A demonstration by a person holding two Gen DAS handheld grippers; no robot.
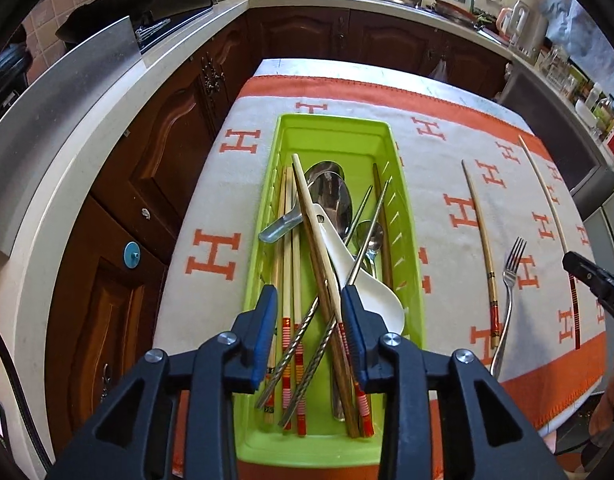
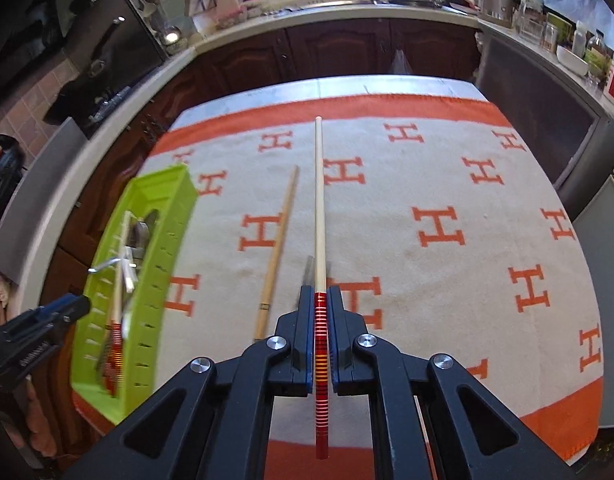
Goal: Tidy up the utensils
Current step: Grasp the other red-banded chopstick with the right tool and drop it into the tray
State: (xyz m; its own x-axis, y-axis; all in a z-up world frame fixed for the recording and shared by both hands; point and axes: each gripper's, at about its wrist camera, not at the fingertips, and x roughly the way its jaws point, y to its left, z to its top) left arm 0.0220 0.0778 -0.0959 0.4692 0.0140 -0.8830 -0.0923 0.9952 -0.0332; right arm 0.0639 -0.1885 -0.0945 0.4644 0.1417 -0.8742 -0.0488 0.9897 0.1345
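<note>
A lime-green tray lies lengthwise on the cloth and holds several chopsticks, metal spoons and a white ceramic spoon. My left gripper hovers over the tray's near end, open, with nothing pressed between its blue pads. In the right wrist view it shows at the tray's left, as the left gripper. My right gripper is shut on a pale chopstick with red and yellow bands, held above the cloth and pointing away. That chopstick and the right gripper appear at the left wrist view's right edge.
A second wooden chopstick and a metal fork lie on the white cloth with orange H marks, right of the tray. Dark wood cabinets and a pale counter ring the table on the left and far sides.
</note>
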